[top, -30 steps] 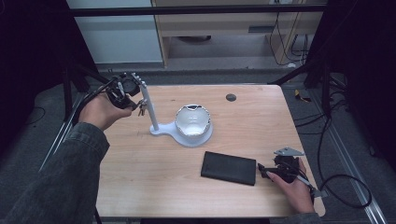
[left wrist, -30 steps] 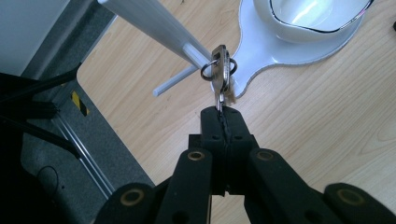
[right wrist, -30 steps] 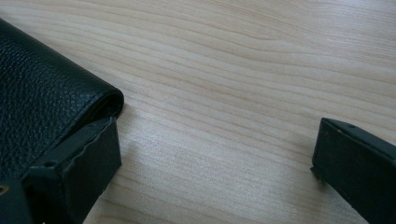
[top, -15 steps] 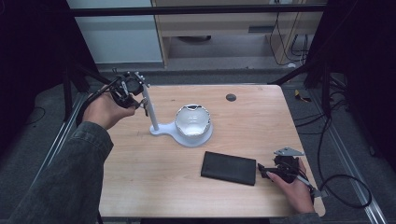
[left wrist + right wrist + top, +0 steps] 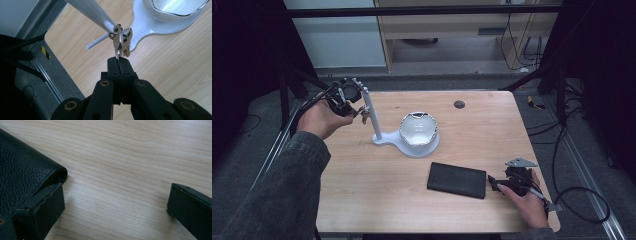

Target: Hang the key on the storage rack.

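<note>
Left tool (image 5: 119,62) pinches the key bunch (image 5: 121,41) straight ahead of its tips, ring seemingly around the white stand's peg (image 5: 100,42), keys' long axis running back toward the jaws, release left; right tool (image 5: 113,205) spread on the table (image 5: 130,157), wallet (image 5: 23,173) touching one jaw, ungrasped.

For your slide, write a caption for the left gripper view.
Shut tool hangs keys on a white stand's peg.
</note>
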Available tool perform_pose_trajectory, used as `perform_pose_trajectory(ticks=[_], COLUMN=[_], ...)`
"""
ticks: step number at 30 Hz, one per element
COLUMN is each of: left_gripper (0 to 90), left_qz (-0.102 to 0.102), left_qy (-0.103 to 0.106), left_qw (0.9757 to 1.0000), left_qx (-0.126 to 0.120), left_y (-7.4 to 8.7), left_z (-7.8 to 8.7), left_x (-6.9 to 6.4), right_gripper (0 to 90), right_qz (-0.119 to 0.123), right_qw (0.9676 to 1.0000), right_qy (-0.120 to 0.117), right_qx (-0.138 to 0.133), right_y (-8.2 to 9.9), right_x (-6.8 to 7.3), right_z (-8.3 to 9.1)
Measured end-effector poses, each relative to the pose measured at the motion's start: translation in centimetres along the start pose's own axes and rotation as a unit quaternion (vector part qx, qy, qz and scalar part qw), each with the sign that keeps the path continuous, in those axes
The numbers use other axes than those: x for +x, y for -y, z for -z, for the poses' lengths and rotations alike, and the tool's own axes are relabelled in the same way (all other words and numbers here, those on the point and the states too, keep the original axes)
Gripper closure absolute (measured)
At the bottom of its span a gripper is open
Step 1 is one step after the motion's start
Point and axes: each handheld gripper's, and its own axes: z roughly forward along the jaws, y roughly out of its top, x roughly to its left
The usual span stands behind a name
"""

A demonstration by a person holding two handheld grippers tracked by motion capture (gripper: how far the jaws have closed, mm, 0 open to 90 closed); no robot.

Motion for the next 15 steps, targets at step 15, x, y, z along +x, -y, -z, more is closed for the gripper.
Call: perform_pose_trajectory(ticks=[15], left_gripper=[88.9], left_qz=[-0.009], left_qy=[-0.016], left_qw=[0.9998], left_qx=[0.000], left_y=[-0.62], left_z=[-0.17], left_x=[-0.50], right_gripper=[1.4], right_qz=[0.000], right_qw=[1.0000], right_qy=[0.000], right_qx=[0.000], right_y=[0.00], right_x=[0.00], right_z=[0.00])
